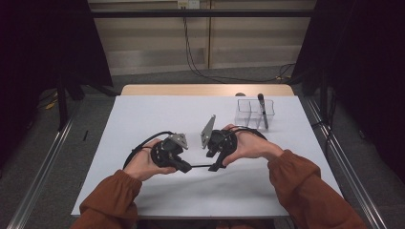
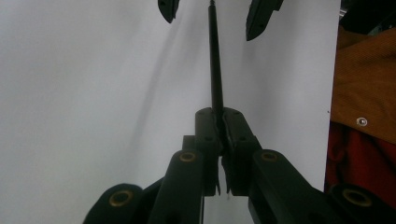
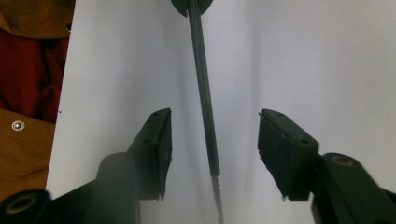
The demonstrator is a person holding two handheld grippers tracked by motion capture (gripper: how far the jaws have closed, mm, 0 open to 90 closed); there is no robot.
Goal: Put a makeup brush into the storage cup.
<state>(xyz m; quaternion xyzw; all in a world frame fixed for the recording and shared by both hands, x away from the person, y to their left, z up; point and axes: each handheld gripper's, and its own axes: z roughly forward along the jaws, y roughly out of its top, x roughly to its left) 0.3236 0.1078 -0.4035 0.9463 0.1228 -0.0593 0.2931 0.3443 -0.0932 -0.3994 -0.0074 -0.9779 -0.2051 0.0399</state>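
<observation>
Left gripper [image 2: 219,116] jaws pressed together, pinching thin black rod [image 2: 215,65] at one end. Right gripper [image 3: 212,154] jaws spread, rod [image 3: 205,107] between them untouched. Gripper views show rod's shaft and narrow metal tip; high view shows only short black line between grippers [image 1: 200,166]. Rod level above table [image 1: 153,114], long axis 9-to-3 in high view. Clear holder [image 1: 254,112] with black pen [image 1: 262,109] at 1 o'clock. Grey floor, dark curtains around.
</observation>
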